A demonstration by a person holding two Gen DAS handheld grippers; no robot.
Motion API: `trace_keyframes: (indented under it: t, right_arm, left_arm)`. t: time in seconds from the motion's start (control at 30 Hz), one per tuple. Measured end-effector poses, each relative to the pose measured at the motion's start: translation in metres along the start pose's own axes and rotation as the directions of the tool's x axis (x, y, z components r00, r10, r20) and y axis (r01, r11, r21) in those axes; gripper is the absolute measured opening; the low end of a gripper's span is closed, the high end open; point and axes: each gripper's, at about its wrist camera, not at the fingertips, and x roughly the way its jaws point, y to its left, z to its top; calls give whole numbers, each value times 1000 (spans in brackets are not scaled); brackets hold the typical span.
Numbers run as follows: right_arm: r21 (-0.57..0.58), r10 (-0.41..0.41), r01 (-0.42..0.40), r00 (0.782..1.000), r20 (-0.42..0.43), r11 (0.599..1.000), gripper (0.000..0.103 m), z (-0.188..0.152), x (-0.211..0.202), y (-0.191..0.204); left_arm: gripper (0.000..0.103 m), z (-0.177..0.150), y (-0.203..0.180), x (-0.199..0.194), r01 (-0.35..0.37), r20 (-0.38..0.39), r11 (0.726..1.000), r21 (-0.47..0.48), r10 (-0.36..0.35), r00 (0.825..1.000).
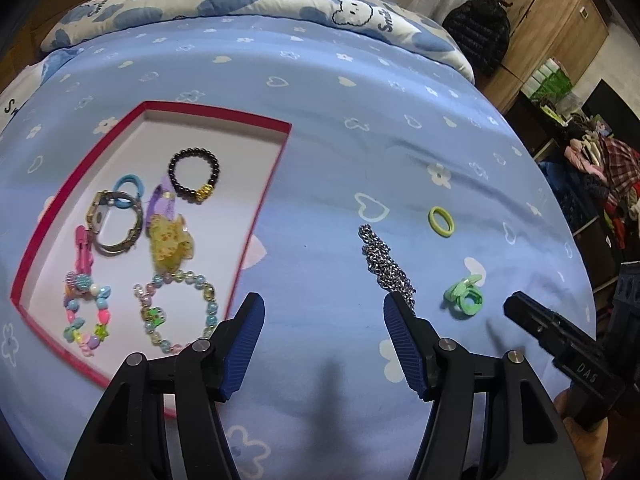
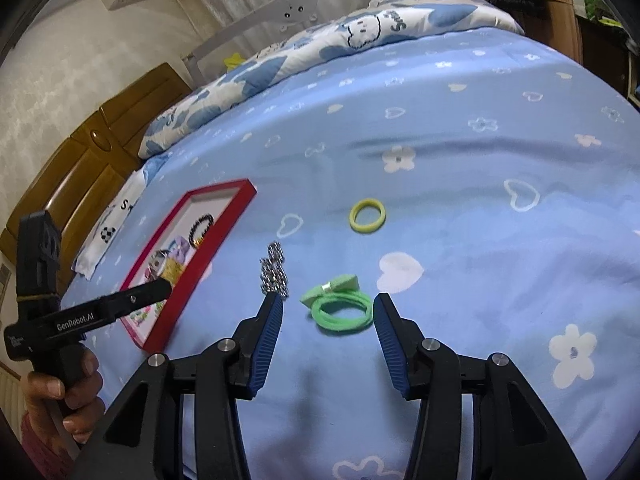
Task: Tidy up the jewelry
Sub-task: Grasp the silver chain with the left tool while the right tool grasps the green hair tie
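A red-rimmed tray (image 1: 256, 208) (image 2: 188, 280) lies on the blue bedsheet and holds several bracelets, clips and hair ties. Loose on the sheet lie a silver chain (image 1: 384, 264) (image 2: 274, 274), a yellow-green hair ring (image 1: 441, 221) (image 2: 367, 216) and a green bow hair tie (image 1: 464, 298) (image 2: 340, 306). My left gripper (image 1: 324, 312) hangs open over bare sheet between the tray and the chain; its right finger hides the chain's near end. My right gripper (image 2: 326, 312) is open just in front of the green bow tie, nothing between its pads.
A folded blue-and-white quilt (image 1: 240, 0) lies along the far side of the bed. A black bag (image 1: 478, 32), wooden cabinets and a heap of clothes (image 1: 600, 184) stand past the right edge. A wooden headboard (image 2: 80, 168) is at the left. A hand (image 2: 60, 396) grips the left tool.
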Motion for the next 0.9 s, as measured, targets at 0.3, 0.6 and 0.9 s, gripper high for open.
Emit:
trace_keyframes:
  t: [0.3, 0.6, 0.9]
  right_arm:
    - [-29, -38, 36, 997, -61, 999, 49, -2, 27, -10]
    - [-49, -74, 70, 994, -86, 996, 6, -2, 42, -14]
    - [10, -56, 57, 998, -40, 998, 6, 4, 28, -25]
  left_arm:
    - [62, 13, -19, 38, -1, -49, 999, 44, 3, 999]
    - [63, 26, -39, 86, 20, -103, 997, 80, -12, 995]
    - [16, 27, -60, 125, 10, -94, 983, 184, 8, 996]
